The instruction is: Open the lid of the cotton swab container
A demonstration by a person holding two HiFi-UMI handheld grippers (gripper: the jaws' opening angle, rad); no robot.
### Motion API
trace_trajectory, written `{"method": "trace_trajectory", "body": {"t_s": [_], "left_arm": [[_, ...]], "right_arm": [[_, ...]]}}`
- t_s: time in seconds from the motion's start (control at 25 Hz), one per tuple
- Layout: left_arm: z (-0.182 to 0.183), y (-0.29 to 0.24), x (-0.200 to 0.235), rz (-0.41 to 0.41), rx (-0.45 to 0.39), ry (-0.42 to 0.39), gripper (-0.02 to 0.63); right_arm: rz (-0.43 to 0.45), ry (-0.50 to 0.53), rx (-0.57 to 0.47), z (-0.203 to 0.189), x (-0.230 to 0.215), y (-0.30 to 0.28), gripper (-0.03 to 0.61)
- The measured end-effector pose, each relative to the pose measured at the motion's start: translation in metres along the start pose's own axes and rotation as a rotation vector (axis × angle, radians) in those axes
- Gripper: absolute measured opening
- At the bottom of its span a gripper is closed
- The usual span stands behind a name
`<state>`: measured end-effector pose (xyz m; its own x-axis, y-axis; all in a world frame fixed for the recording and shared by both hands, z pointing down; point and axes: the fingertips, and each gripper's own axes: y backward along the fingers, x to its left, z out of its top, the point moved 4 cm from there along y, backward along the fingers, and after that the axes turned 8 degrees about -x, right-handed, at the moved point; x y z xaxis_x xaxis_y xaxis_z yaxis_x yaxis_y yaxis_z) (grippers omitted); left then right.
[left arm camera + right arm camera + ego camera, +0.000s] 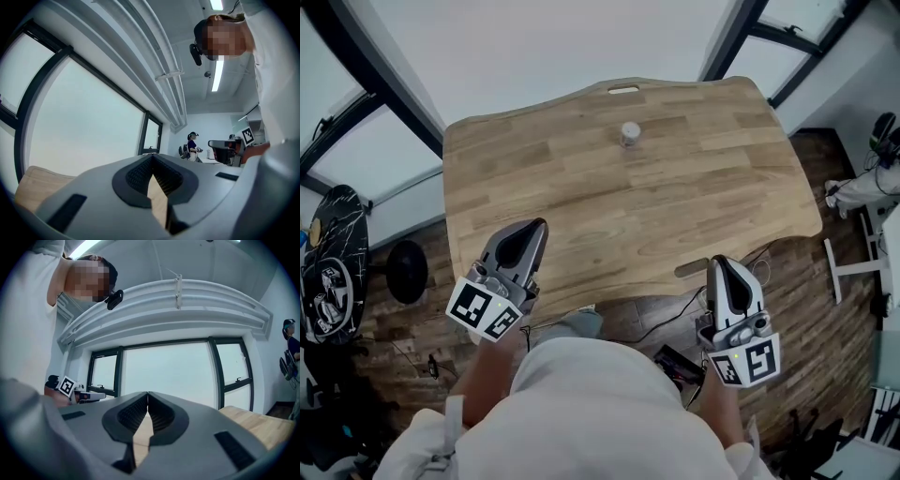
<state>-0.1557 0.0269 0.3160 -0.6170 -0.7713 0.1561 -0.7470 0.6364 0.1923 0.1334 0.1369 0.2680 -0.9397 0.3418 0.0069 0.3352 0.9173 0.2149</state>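
Observation:
A small round cotton swab container (630,134) with a pale lid stands alone near the far edge of the wooden table (562,206). My left gripper (538,226) is held over the table's near left part, jaws shut with nothing between them. My right gripper (718,262) hangs just off the table's near right edge, also shut and empty. Both are far from the container. In the left gripper view the gripper (152,157) points up toward the windows, and in the right gripper view the gripper (147,394) does the same. The container shows in neither gripper view.
A slot handle (623,90) is cut into the table's far edge. Cables (670,323) and dark gear lie on the floor by my legs. A round stool base (406,271) stands at the left. Another person (192,145) stands far off in the room.

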Motion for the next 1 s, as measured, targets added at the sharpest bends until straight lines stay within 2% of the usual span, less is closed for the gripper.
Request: {"method": "trace_trajectory", "body": {"t_s": [0.24,0.52,1.0], "left_arm": [[0.000,-0.017,0.027,-0.033,-0.005,0.005,0.012],[-0.006,-0.020,0.053,-0.063,0.016,-0.026,0.012],[-0.009,-0.004,0.071,-0.028,0.025,-0.005,0.012]], "right_arm": [[-0.030,-0.008,0.004,-0.008,0.002,-0.025,0.020],[-0.047,-0.028,0.013,-0.019,0.014,-0.053,0.020],[-0.043,-0.055,0.024,-0.022,0.020,-0.070,0.020]]}}
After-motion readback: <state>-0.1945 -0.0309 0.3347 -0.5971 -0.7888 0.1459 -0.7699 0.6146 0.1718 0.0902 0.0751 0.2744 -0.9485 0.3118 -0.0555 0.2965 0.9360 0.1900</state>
